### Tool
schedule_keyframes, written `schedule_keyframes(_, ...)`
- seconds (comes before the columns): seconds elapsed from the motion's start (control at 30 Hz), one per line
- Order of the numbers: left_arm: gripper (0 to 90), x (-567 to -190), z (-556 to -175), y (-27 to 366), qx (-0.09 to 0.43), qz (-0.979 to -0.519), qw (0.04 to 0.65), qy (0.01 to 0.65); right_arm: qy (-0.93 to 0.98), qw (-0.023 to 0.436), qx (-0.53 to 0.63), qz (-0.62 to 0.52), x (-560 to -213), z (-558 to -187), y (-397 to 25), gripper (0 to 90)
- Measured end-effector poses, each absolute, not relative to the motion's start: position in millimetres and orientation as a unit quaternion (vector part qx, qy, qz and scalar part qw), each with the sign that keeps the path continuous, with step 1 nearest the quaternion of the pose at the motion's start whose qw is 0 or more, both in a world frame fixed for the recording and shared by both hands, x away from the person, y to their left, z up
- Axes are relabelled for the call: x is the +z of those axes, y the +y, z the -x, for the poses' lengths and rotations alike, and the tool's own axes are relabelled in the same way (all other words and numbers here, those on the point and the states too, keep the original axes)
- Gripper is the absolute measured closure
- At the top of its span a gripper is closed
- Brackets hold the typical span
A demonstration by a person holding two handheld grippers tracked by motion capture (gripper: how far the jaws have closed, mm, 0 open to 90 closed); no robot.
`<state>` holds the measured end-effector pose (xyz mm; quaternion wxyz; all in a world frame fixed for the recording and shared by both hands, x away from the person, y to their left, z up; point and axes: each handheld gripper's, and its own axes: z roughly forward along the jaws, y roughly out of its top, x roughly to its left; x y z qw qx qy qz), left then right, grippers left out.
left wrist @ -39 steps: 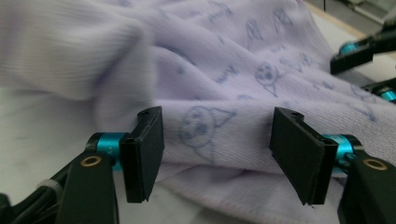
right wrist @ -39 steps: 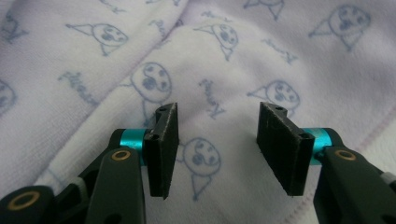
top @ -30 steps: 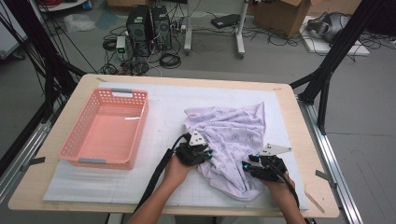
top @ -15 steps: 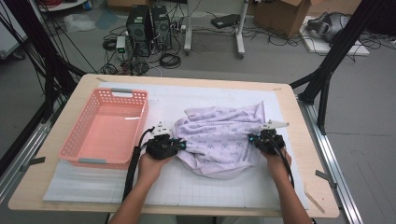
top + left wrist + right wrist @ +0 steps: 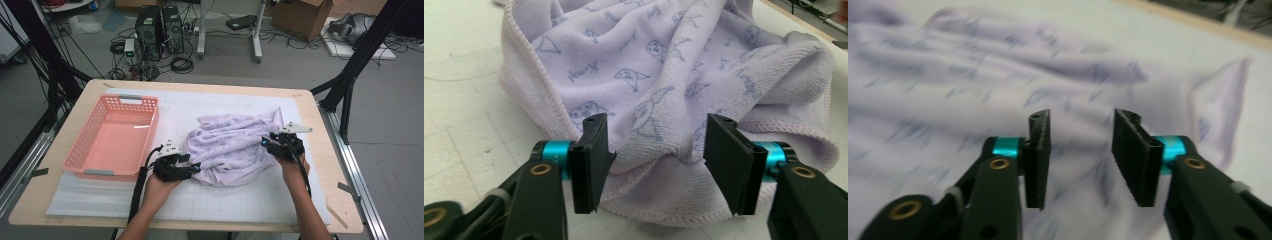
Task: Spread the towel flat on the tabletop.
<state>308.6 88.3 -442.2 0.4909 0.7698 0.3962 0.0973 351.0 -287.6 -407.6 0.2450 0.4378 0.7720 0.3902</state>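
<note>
High view: a crumpled lilac towel [image 5: 232, 150] with a small printed pattern lies on the white mat [image 5: 210, 200] right of centre on the table [image 5: 65, 195]. A pink basket [image 5: 112, 137] sits on the mat to the left of the towel, just apart from it.

Left gripper [image 5: 192, 169]: positioned at the towel's near-left edge. Left gripper view: the left gripper [image 5: 656, 160] has its jaws set wide apart, with a bunched fold of the towel [image 5: 674, 75] and its hemmed edge lying between them. The pads do not press on the cloth; nothing is gripped.

Right gripper [image 5: 267, 142]: positioned at the towel's right side, its grey plate pointing right. Right gripper view (blurred): the right gripper [image 5: 1080, 150] has its jaws parted by a clear gap, directed at the towel [image 5: 973, 90] surface. Nothing is held between them; contact with the cloth cannot be determined.
</note>
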Motion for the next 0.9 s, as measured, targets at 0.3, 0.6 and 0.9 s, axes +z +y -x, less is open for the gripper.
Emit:
schedule_keyframes(0.3, 48.1, -446.2, -329.1, 56.1, 0.098, -0.801, 0.450, 0.382, 0.818, 0.125, 0.418, -0.375, -433.1, -287.9, -263.7, 46.4)
schedule_keyframes(0.6, 75.8, -431.7, -344.0, 67.1, 0.121, -0.784, 0.450, 0.410, 0.851, 0.112, 0.383, -0.341, -436.9, -274.8, -284.2, 79.8)
schedule_keyframes(0.9, 79.2, -433.3, -325.3, 66.5, 0.085, -0.805, 0.451, 0.377, 0.864, 0.119, 0.366, -0.326, -431.2, -242.9, -329.2, 80.1)
